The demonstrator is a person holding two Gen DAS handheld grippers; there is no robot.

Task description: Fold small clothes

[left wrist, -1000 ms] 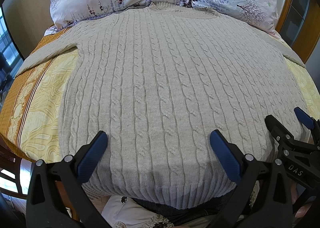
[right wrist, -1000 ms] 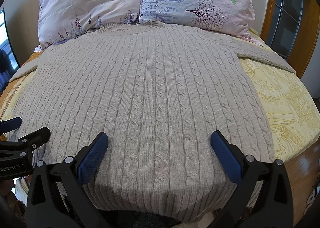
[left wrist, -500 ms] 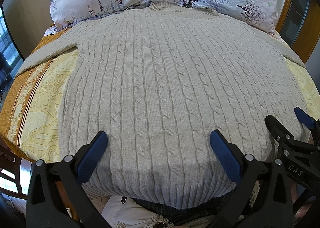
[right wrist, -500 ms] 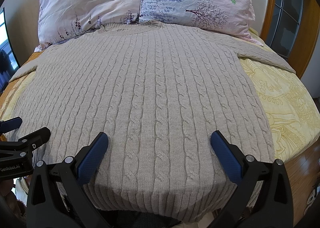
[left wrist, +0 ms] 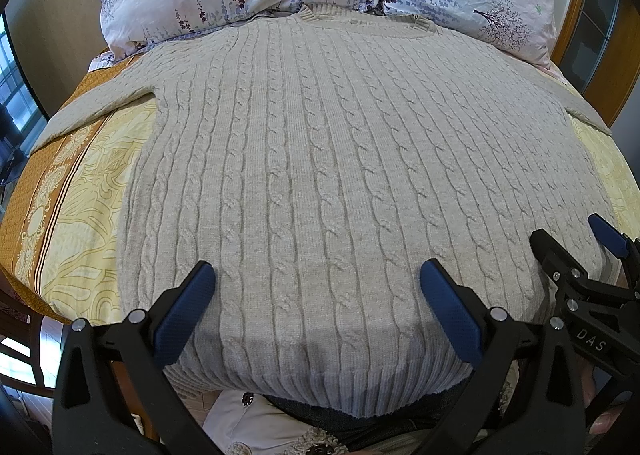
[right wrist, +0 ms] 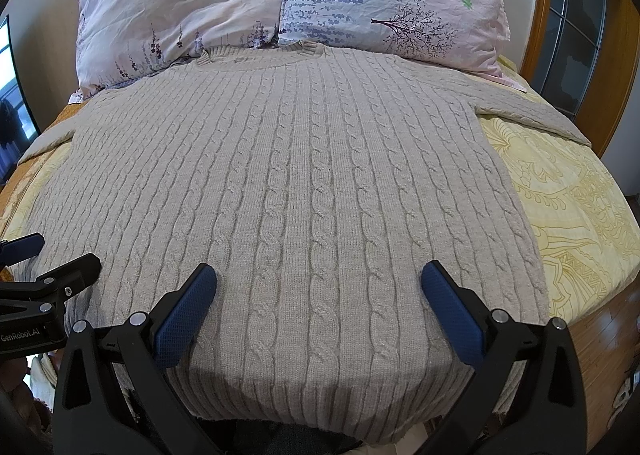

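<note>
While the sweater (left wrist: 320, 183) lies flat, unfolded on the bed (left wrist: 80, 191), both hand-held grippers, left (left wrist: 316, 295) and right (right wrist: 318, 295), hover wide open, empty; all folding remains.

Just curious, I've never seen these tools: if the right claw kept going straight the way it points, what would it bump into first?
Probably the beige cable-knit sweater spread flat on the bed. The open right claw hovers over its lower part. How high it hovers is unclear; if it cleared the knit, the pillows come next.

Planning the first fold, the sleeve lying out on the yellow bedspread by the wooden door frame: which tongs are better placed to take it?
Probably the right tongs. That sleeve lies on their side; the left tongs would have to cross the whole sweater. Both are open.
</note>
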